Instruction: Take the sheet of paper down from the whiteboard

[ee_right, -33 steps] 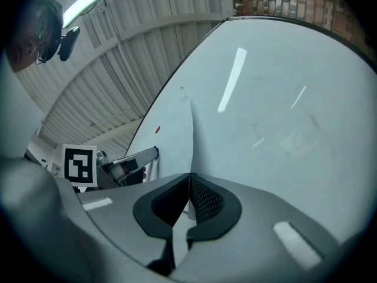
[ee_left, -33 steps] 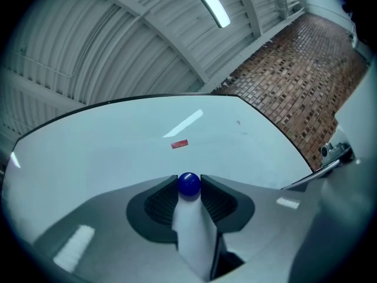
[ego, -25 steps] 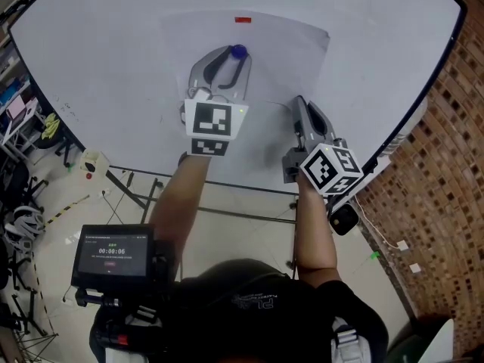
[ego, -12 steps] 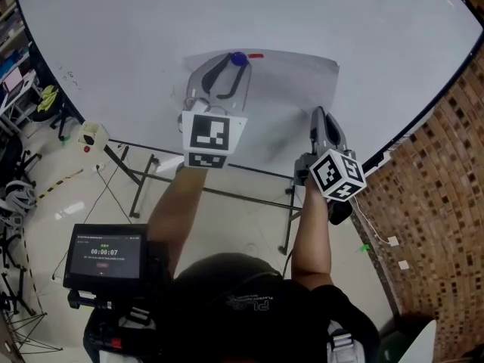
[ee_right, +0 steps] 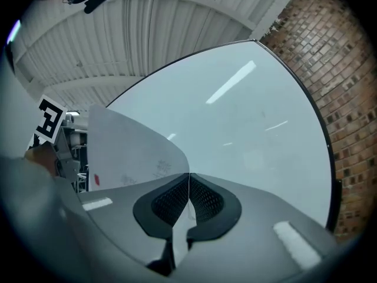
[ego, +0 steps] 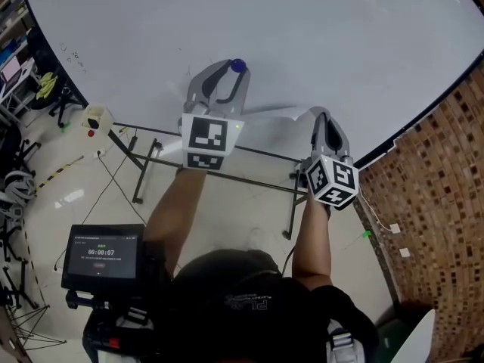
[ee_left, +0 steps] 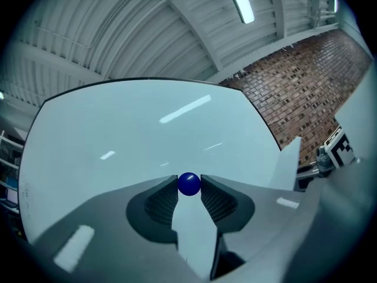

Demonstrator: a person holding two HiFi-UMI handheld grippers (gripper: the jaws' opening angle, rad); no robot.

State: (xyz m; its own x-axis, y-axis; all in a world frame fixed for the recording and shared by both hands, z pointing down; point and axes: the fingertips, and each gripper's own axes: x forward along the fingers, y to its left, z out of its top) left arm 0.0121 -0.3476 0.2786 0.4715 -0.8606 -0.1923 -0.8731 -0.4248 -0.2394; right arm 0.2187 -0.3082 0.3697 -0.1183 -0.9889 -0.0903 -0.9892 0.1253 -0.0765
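Right gripper pinches the thin, curling sheet of paper by its edge, jaws pressed flat. Left gripper jaws clamp a glossy blue ball magnet. The sheet bows between both grippers, near the smooth whiteboard.

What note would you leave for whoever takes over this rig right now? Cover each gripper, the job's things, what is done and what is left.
Left gripper: shut on a blue ball, pinched at the jaw tips; probably the magnet that held the sheet.
Right gripper: shut on the paper, gripping it by one edge.
Paper: free of the whiteboard, curling out from the right gripper towards the left one.
Done: the paper is down from the whiteboard.
Left: probably only to set the paper and the ball down; no place for them shows in these views.
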